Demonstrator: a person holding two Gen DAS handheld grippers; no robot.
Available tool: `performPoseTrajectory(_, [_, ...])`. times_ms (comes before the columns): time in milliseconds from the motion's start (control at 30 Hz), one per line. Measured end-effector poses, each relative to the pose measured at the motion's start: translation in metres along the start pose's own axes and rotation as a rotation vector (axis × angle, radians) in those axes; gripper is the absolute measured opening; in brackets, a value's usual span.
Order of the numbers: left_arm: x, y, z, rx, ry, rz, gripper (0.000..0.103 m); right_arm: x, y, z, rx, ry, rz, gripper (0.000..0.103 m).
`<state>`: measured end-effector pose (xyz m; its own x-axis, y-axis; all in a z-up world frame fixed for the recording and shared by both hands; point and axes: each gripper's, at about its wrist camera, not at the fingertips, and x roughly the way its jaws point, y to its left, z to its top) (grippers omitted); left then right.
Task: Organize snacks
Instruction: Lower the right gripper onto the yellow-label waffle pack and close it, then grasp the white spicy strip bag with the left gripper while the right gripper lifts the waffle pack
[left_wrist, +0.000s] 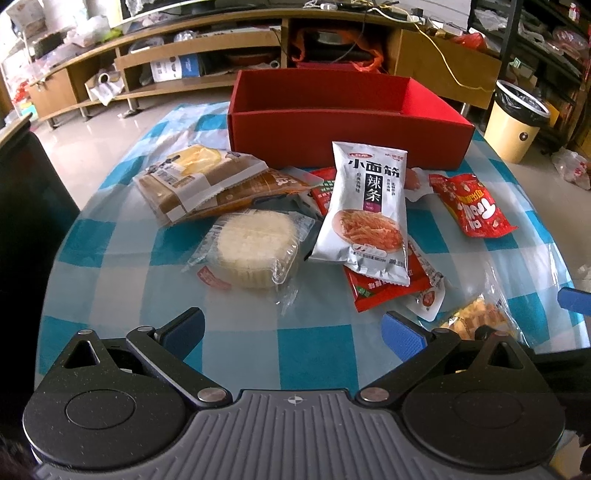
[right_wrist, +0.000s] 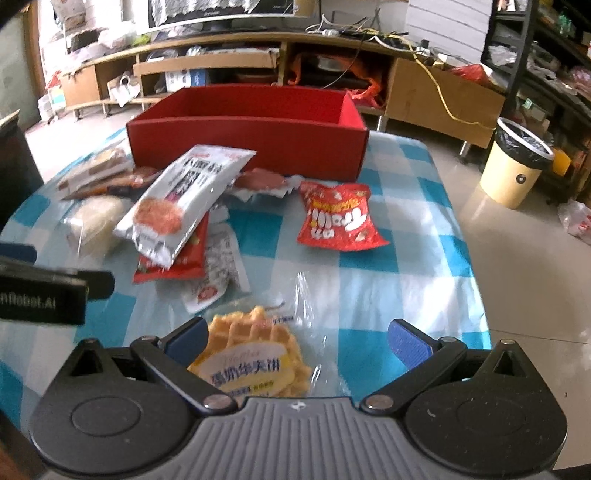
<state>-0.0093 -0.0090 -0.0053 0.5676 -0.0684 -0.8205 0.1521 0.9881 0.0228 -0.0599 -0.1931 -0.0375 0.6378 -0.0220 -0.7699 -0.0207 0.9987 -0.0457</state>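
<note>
My left tool (left_wrist: 293, 332) is spread wide above the blue-and-white checked counter (left_wrist: 314, 354), holding nothing. My right tool (right_wrist: 297, 338) is equally wide open, its left pad touching a clear-wrapped golden waffle packet (right_wrist: 255, 354) near the counter's near edge. An open red rectangular cardboard box (left_wrist: 347, 136) sits at the far edge. In front of it lie a white spicy-strip pouch (left_wrist: 365, 210), a round pale cake in clear wrap (left_wrist: 253, 251), a wrapped bread loaf (left_wrist: 192, 181) and a red crinkled snack bag (right_wrist: 340, 218).
</note>
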Motion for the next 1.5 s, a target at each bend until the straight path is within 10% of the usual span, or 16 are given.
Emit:
performPoseTrajectory(700, [0.005,0.006,0.003,-0.034,0.043,-0.048,0.103,0.029,0.017,-0.006,-0.007,0.132,0.1,0.1])
performPoseTrajectory(933, [0.005,0.005,0.006,-0.023,0.033,-0.056,0.103,0.021,0.01,-0.001,-0.067,0.108,0.146,0.077])
performPoseTrajectory(1500, [0.052,-0.053,0.06,0.144,-0.002,-0.055,0.103,0.028,-0.021,0.01,-0.036,0.1,0.16,0.076])
